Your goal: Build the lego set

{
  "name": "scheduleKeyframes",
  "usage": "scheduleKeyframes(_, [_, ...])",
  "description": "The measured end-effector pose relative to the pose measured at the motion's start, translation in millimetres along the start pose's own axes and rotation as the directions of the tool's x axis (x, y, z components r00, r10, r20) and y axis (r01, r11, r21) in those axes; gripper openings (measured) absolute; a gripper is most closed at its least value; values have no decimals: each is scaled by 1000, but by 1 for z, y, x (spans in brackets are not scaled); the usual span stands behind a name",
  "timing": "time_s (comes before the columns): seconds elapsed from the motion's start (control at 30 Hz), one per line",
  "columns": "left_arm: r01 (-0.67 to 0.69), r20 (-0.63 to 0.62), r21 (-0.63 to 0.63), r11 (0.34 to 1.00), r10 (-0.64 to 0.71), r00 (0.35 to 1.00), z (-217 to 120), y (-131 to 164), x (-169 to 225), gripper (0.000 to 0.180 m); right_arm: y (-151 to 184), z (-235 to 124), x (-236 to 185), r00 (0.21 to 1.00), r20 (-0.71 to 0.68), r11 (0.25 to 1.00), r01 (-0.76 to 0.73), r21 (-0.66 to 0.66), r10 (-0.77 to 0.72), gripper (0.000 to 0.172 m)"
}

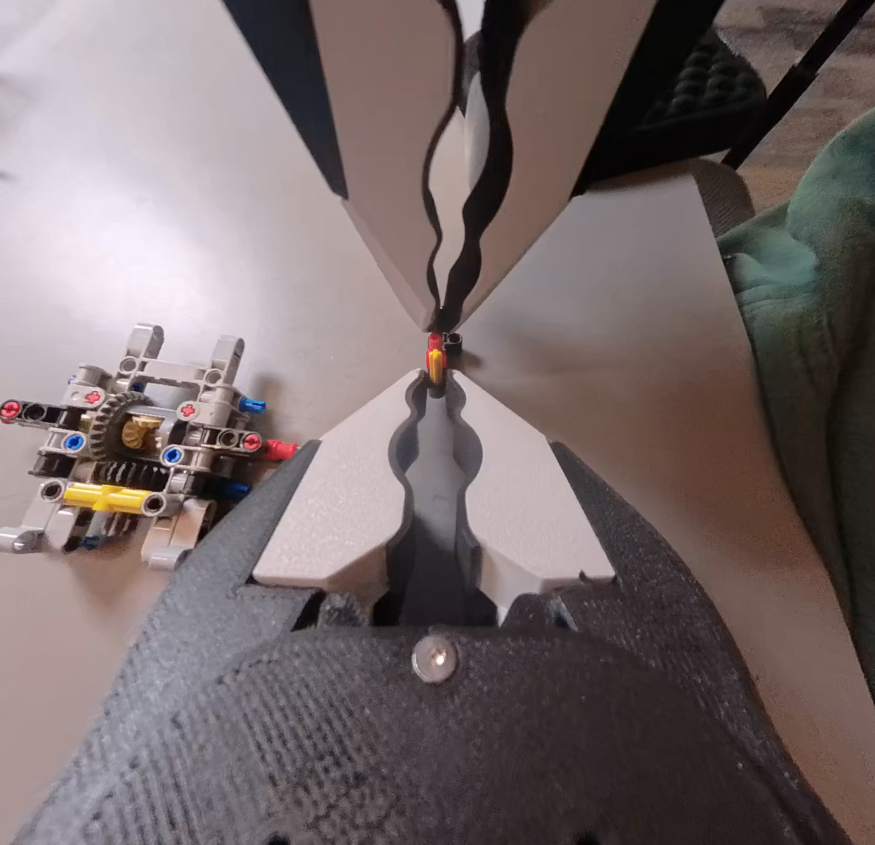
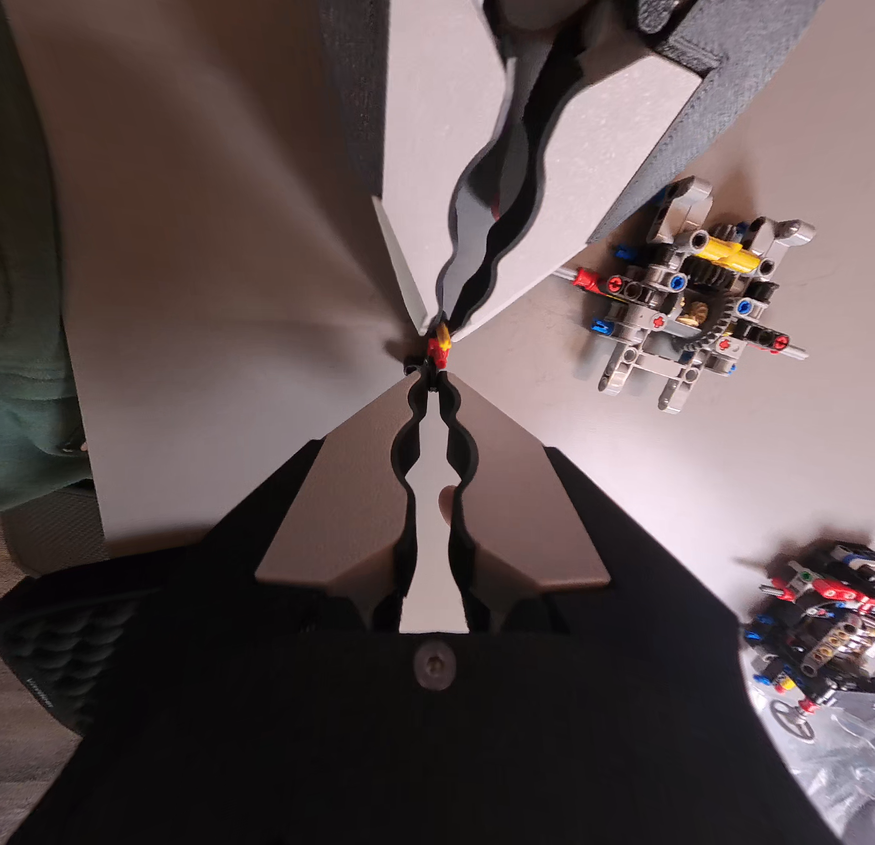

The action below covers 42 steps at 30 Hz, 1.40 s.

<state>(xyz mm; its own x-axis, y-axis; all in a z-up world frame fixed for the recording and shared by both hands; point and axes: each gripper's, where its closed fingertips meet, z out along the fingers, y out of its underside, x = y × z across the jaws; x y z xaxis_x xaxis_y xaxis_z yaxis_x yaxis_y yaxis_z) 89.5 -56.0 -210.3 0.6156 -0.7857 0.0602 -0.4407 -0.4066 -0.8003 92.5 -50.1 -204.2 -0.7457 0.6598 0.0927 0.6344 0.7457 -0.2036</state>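
While the left gripper [image 1: 436,378] clamps its jaws on a yellow axle [image 1: 436,366] and the right gripper [image 2: 432,378] pinches a black connector [image 2: 411,367], the red bush [image 2: 437,350] joining them above the table [image 1: 199,216] looks tiny, stiff, slippery, best gripped by its ends.

Your two claws [image 1: 436,381] [image 2: 432,378] met tip to tip over the worktop [image 1: 189,183], the small pin piece [image 1: 435,358] between them, the gear assembly [image 1: 128,443] lying to your left claw's left, apart from both.
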Motion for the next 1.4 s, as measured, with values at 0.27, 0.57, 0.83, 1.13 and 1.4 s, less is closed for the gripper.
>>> scheduleKeyframes(0.27, [-8, -10, -41, 999, 7, 1000, 1, 6, -1, 6, -4, 4, 1, 999, 7, 999, 50, -3, -50, 2])
scheduleKeyframes(0.57, [-14, -10, -54, 998, 13, 1000, 1, 9, -3, 6, -7, 5, 3, 986, 7, 982, 167, -83, -167, 2])
scheduleKeyframes(0.83, [8, -37, -55, 998, -10, 999, 1, 10, -3, 6, -9, 6, 2, 985, 31, 983, 172, -58, -170, 2])
scheduleKeyframes(1.13, [12, -43, -56, 998, -14, 999, 1, 10, -3, 6, -9, 8, 2, 991, 49, 992, 127, -11, -126, 2])
scheduleKeyframes(1.4, [32, -58, -56, 998, -35, 998, 1, 10, -2, 6, -8, 11, 2, 990, 86, 994, 107, 26, -109, 2])
